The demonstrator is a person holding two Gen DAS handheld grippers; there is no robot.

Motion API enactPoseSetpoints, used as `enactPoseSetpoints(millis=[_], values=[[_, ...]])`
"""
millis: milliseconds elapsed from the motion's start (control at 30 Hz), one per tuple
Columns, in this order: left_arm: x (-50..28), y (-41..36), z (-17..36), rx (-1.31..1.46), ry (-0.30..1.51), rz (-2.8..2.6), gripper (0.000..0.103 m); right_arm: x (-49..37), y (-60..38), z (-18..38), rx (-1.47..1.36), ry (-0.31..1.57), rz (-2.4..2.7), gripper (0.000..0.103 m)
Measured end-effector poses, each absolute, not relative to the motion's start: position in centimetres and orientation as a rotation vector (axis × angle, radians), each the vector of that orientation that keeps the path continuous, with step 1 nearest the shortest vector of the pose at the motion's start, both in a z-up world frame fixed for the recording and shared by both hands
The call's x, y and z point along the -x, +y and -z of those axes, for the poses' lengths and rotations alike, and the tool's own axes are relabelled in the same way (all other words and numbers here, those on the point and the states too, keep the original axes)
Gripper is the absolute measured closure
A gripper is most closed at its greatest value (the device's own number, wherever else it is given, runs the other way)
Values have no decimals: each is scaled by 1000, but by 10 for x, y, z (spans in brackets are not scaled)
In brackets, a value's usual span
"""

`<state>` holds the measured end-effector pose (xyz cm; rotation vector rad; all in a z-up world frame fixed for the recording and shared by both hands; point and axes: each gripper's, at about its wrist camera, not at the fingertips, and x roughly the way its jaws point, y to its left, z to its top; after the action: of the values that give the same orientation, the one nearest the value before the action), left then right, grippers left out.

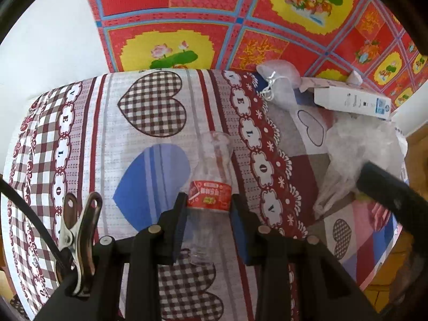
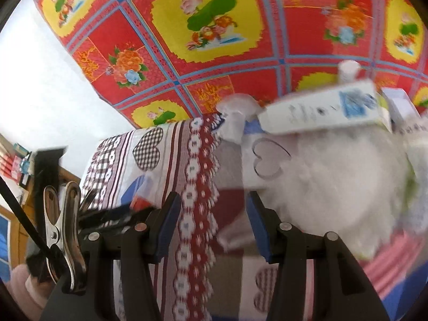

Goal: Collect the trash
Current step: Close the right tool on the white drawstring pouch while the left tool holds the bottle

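A clear plastic bottle [image 1: 211, 165] with a red label lies lengthwise between the blue pads of my left gripper [image 1: 208, 208], which is shut on it just below the label, neck toward the camera. A crumpled clear plastic bag [image 1: 355, 149] lies to the right on the heart-patterned sheet [image 1: 149, 160]. One black finger [image 1: 385, 187] of the right tool reaches over that bag. In the blurred right wrist view my right gripper [image 2: 214, 206] stands open above the sheet. The bag [image 2: 334, 176] bulges just right of its right pad, and a pale tail of it lies under the gap.
A long white box [image 1: 350, 101] [image 2: 321, 112] and a white drawstring pouch [image 1: 281, 80] [image 2: 235, 117] lie at the sheet's far edge. Behind them rises a red floral cloth [image 1: 187, 26]. A white wall [image 1: 53, 40] is on the left, with wooden furniture [image 2: 16, 165] lower left.
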<state>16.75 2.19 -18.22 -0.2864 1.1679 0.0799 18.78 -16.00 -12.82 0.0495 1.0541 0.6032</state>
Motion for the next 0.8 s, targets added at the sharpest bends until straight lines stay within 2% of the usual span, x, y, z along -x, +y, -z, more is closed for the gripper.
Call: enactPoseSetpoints(millis=[433, 800], values=[[-111, 93, 170, 411, 1117, -181, 70, -261, -102, 170, 98, 1061, -478, 51], [-71, 127, 154, 462, 1110, -247, 70, -274, -83, 179, 216, 985, -392, 53]])
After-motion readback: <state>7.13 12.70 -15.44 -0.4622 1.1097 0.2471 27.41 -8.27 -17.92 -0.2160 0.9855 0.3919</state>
